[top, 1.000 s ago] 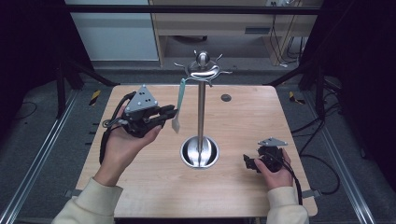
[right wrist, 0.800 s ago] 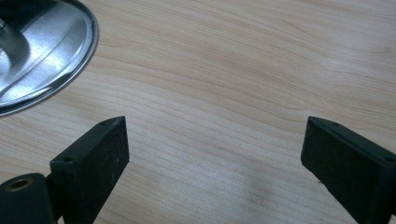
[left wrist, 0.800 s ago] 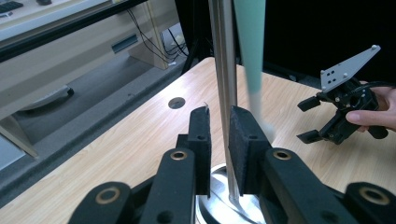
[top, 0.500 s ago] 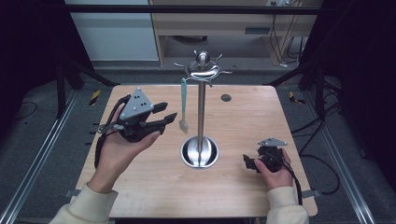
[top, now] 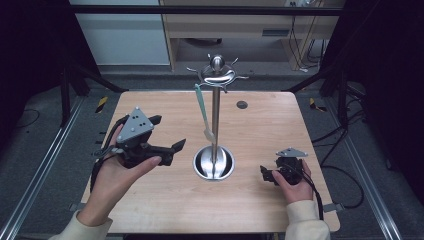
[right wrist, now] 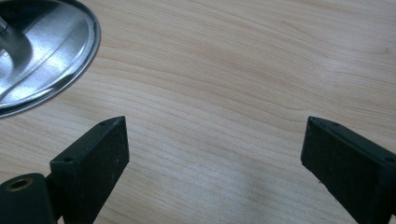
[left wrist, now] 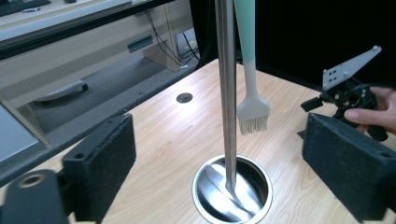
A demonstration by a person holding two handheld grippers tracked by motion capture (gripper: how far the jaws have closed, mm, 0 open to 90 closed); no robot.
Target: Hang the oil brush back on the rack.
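Stand (top: 216, 115) at middle of table (top: 260, 210), brush (top: 203, 107) hanging on its left side; left gripper (top: 169, 134) left of stand, right gripper (top: 265, 174) at right, nearer front edge

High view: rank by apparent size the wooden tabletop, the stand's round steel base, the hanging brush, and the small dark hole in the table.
1. Wooden tabletop, by far the largest.
2-3. Round steel base and hanging brush: unsure. The brush is longer but thin, and it hangs nearer the camera; the base is wider.
4. Dark hole, the smallest.
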